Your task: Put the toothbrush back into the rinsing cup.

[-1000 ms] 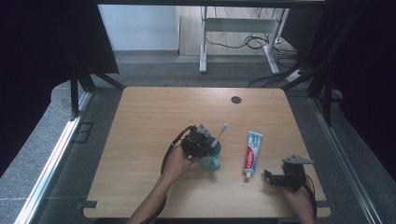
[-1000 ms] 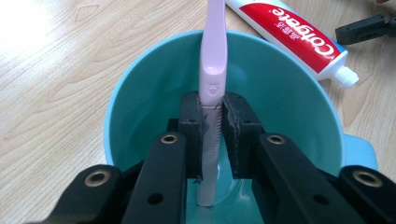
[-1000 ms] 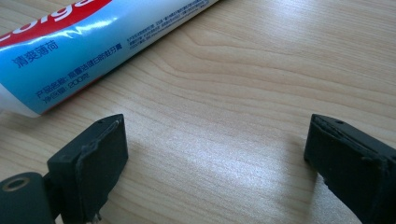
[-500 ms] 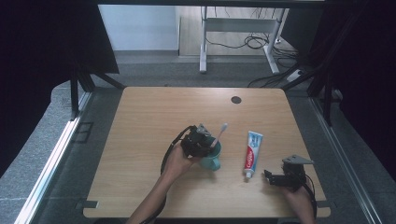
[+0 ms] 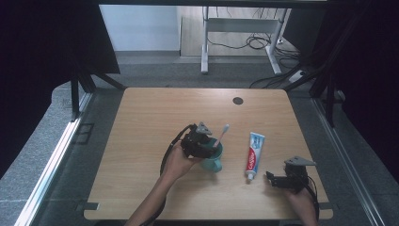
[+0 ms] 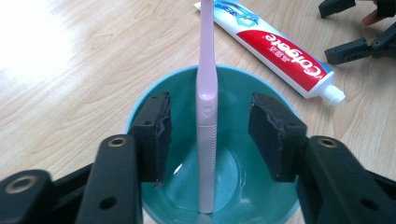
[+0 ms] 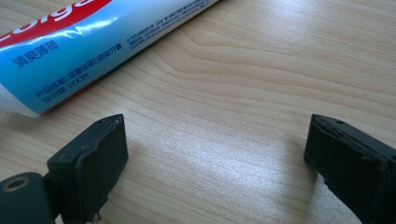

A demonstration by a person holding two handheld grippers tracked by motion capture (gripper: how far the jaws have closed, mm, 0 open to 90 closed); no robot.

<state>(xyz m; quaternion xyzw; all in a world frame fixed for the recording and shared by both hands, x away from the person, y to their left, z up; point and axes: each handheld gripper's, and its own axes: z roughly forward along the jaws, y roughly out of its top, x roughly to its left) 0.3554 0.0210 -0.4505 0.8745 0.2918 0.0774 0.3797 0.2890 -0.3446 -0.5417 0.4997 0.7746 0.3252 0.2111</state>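
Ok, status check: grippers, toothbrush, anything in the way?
Left gripper open astride the toothbrush in the cup. Right gripper open, low, by the toothpaste. Nothing blocking.

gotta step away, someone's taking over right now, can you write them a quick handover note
Left gripper: open, jaws either side of the pink toothbrush without touching it; the brush stands in the teal cup.
Right gripper: open, low over bare table, beside the cap end of the toothpaste tube, which lies flat to the right of the cup.
Done: toothbrush in cup.
Left: probably the toothpaste, not yet gripped.

Wooden table (image 5: 141, 122), dark round disc (image 5: 237, 100) near its far edge, grey floor (image 5: 56, 155)
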